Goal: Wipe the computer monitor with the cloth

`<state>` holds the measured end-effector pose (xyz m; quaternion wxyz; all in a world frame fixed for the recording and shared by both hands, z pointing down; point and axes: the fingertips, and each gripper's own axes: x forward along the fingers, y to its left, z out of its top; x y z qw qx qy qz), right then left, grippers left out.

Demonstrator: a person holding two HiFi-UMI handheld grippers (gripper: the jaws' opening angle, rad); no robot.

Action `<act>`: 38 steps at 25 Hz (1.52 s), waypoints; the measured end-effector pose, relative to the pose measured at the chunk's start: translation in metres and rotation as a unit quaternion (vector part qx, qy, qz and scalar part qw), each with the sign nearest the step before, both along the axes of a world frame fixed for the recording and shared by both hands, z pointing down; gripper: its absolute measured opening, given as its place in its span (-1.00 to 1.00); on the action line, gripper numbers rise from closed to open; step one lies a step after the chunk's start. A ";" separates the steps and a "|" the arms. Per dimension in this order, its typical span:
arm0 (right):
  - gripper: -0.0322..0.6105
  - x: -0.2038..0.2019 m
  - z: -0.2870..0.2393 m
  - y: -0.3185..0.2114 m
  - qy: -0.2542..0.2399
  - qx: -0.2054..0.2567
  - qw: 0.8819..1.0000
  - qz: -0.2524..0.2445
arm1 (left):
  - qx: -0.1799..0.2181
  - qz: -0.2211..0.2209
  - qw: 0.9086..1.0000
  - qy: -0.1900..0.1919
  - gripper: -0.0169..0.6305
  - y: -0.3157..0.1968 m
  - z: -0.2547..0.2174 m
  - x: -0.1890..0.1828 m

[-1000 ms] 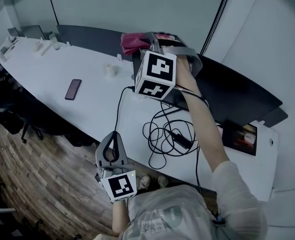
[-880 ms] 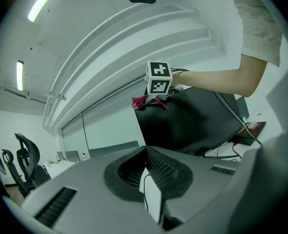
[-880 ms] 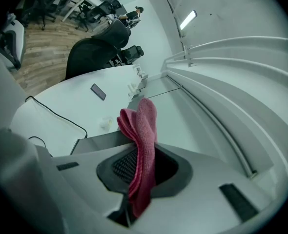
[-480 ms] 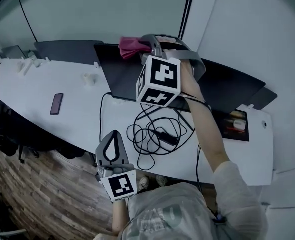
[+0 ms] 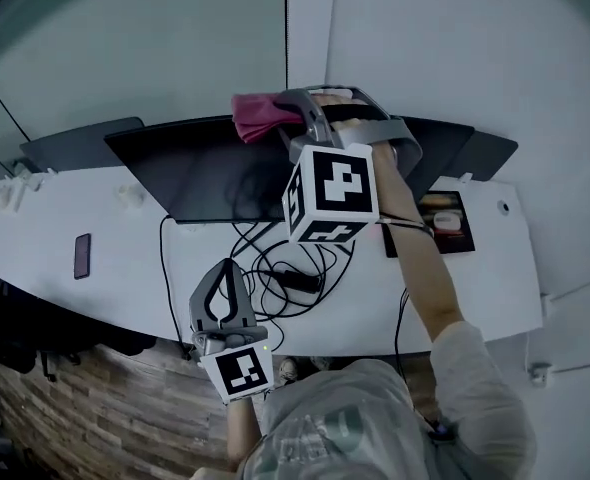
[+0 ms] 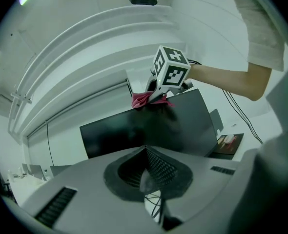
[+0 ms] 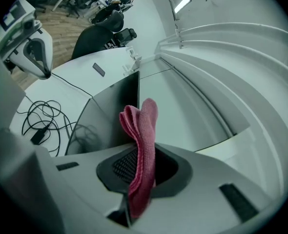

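The right gripper (image 5: 300, 120) has slid from the monitor's (image 5: 200, 173) left corner toward the middle of its top edge, its jaws pinching the pink cloth (image 5: 259, 116) there. The left gripper (image 5: 223, 290), jaws pressed together on nothing, hangs low at the counter's (image 5: 105, 268) near edge, beside tangled cables (image 5: 287, 266).

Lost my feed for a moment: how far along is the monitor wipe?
Done: the cloth is clamped in the jaws of the right gripper. In hand: it sits at the top edge of the monitor. Left: wiping the dark screen; how much is clean cannot be told. The left gripper hangs shut, empty.
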<state>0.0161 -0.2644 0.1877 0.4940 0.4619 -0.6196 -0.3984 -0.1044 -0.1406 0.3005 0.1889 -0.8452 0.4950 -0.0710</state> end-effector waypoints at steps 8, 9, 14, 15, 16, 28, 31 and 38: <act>-0.73 0.096 0.001 0.041 0.026 0.000 0.998 0.062 | 0.000 0.075 0.997 0.004 -0.93 -0.004 -0.004 0.072; -0.73 0.108 0.001 0.047 0.029 0.000 0.997 0.071 | 0.000 0.086 0.996 0.003 -0.93 -0.004 -0.004 0.082; -0.73 0.157 0.005 0.068 0.029 0.000 0.995 0.094 | -0.007 0.130 0.991 -0.013 -0.93 0.002 -0.002 0.125; -0.72 0.166 0.005 0.072 0.029 0.000 0.994 0.103 | -0.008 0.139 0.990 -0.013 -0.93 0.003 -0.001 0.133; -0.73 0.176 0.004 0.076 0.031 0.001 0.993 0.111 | -0.008 0.146 0.989 -0.011 -0.93 0.002 -0.002 0.141; -0.72 0.269 0.005 0.112 0.045 -0.005 0.979 0.199 | -0.002 0.205 0.979 -0.015 -0.93 0.009 -0.003 0.193; -0.73 0.277 0.006 0.115 0.052 -0.010 0.977 0.209 | -0.002 0.209 0.978 -0.020 -0.93 0.009 -0.003 0.194; -0.73 0.288 0.007 0.121 0.062 -0.009 0.973 0.220 | -0.006 0.205 0.978 -0.026 -0.93 0.010 -0.002 0.188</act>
